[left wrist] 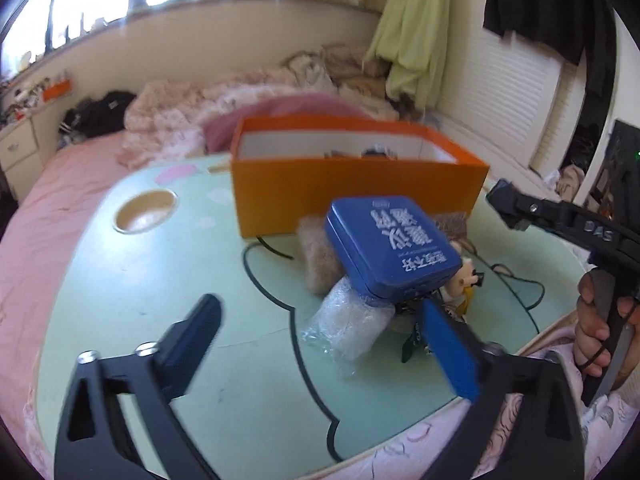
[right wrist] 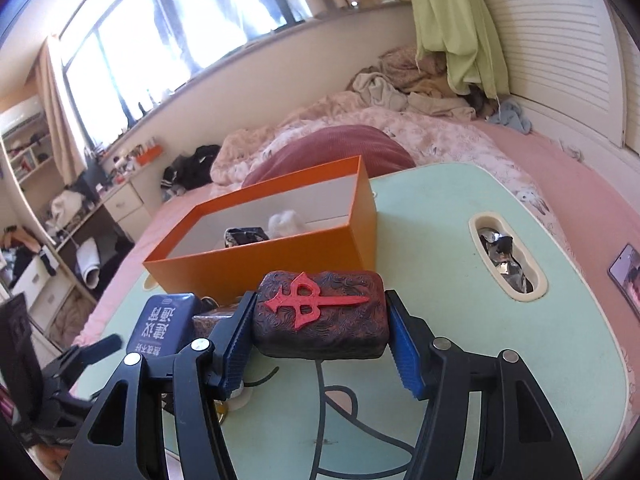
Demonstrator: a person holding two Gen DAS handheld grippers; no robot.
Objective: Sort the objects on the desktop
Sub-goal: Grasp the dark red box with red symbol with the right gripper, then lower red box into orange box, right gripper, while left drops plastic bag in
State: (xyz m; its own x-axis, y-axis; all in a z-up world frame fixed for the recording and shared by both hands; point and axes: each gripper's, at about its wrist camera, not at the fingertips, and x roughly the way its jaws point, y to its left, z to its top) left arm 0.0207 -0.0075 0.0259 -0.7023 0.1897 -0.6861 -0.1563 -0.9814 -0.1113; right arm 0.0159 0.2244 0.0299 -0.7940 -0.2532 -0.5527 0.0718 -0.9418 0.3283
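Two grippers in play: right gripper (right wrist: 318, 346) is clamped on the dark block (right wrist: 322, 314) with the red symbol, pads pressing its two short ends, so the block's long axis runs straight across the jaws, symbol face up and tipped toward the camera. Block looks lifted just off the green table (right wrist: 440, 220), though I can't confirm the gap. Orange box (right wrist: 260, 256) sits directly ahead of it, open top, near wall just beyond the block; box's long axis runs roughly parallel to the block's. My read: next move is forward and up over that wall, then let go. Right hand is clearly the nearer one. Left gripper (left wrist: 320, 344) is spread wide, holding nothing, aimed at the blue tin (left wrist: 390, 248) perched tilted on the plastic wrap (left wrist: 348, 328) and fuzzy thing (left wrist: 318, 256), in front of the box.
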